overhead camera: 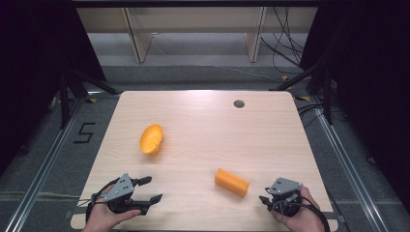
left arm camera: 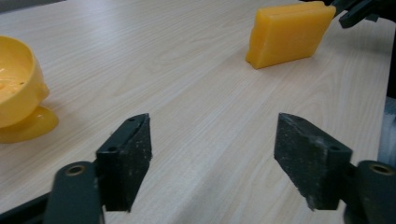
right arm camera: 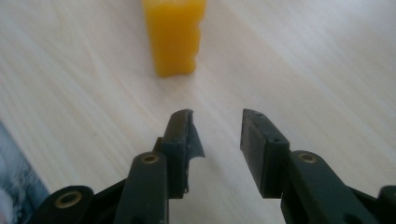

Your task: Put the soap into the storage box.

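Here we record the scene from left to right across the light wooden table (overhead camera: 203,121). At the near left corner we find the left gripper (overhead camera: 151,189), held in a hand and lying low over the surface — its jaws stand wide apart with bare wood between them. Beyond it, toward the middle left of the table, a yellow bowl (overhead camera: 151,138) rests tipped on its side, well apart from that gripper. Right of centre, near the front edge, lies an orange block (overhead camera: 232,182), flat on the wood. Just beside its right end we note the right gripper (overhead camera: 264,199) — jaws parted a little, nothing between them, pointing at the block without touching it.
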Demonstrator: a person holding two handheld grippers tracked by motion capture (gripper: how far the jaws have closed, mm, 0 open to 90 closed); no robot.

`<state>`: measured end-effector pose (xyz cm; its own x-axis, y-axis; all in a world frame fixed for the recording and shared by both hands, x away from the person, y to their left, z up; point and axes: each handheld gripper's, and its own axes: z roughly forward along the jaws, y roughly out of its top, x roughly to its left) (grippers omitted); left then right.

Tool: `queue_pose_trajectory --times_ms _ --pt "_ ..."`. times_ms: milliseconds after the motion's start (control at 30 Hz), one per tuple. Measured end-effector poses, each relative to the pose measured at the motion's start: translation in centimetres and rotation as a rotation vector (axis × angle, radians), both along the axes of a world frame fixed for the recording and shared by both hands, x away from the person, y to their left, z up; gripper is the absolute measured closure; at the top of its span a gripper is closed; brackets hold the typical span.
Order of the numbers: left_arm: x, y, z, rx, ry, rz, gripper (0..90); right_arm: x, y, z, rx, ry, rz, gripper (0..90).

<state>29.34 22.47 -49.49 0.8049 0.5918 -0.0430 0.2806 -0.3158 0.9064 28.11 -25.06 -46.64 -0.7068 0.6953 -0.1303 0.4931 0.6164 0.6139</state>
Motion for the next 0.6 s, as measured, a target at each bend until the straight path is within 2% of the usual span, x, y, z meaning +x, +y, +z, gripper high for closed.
queue_pose_trajectory --times_ms 67,100,133,167,200,233,300,333,367,400,467,533,567,600 --pt "-0.1 -0.1 0.1 -0.006 -0.018 0.003 33.9 0.0 0.0 0.1 0.008 -0.008 0.003 61.3" --pt "0.0 -0.1 0.2 -0.013 -0.017 -0.002 37.9 -0.1 0.0 0.1 0.033 -0.022 0.01 58.7" --pt "-0.1 -0.1 0.3 -0.021 -0.017 0.0 37.9 -0.1 0.0 0.1 0.033 -0.022 0.01 58.7" --pt "0.0 -0.1 0.2 -0.041 -0.014 -0.015 41.1 -0.1 0.1 0.1 0.053 -0.019 0.017 57.7" --pt "-0.1 -0.2 0.1 -0.087 0.018 0.005 41.1 -0.1 0.1 0.1 0.053 -0.019 0.017 57.7" --pt "0.0 -0.1 0.1 -0.09 0.025 -0.008 43.1 -0.1 0.1 0.1 0.062 -0.02 0.018 57.5" --pt "0.0 -0.1 0.1 -0.08 0.041 0.01 42.9 -0.1 0.2 0.1 0.078 -0.008 0.015 56.5" --pt "-0.1 -0.2 0.1 -0.079 0.054 0.022 43.0 -0.1 0.3 0.1 0.07 -0.002 0.026 56.1" --pt "-0.1 -0.2 0.2 -0.078 0.047 0.009 42.9 0.0 0.5 0.1 0.07 -0.003 0.034 56.4" --pt "-0.1 -0.3 0.2 -0.096 0.06 0.01 42.9 0.0 0.5 0.1 0.07 -0.003 0.034 56.4" --pt "0.0 -0.5 0.3 -0.074 0.044 -0.018 38.3 0.3 0.8 0.3 0.081 0.01 0.056 56.4" --pt "0.0 -0.7 0.4 -0.057 0.053 -0.022 34.8 0.4 0.9 0.4 0.08 0.013 0.059 55.2" --pt "0.0 -1.1 0.4 -0.081 0.077 -0.023 33.1 0.6 1.2 0.5 0.089 0.02 0.063 53.1" --pt "0.5 -1.4 0.8 -0.037 0.034 -0.054 31.4 0.8 1.3 0.5 0.086 0.028 0.07 52.3"
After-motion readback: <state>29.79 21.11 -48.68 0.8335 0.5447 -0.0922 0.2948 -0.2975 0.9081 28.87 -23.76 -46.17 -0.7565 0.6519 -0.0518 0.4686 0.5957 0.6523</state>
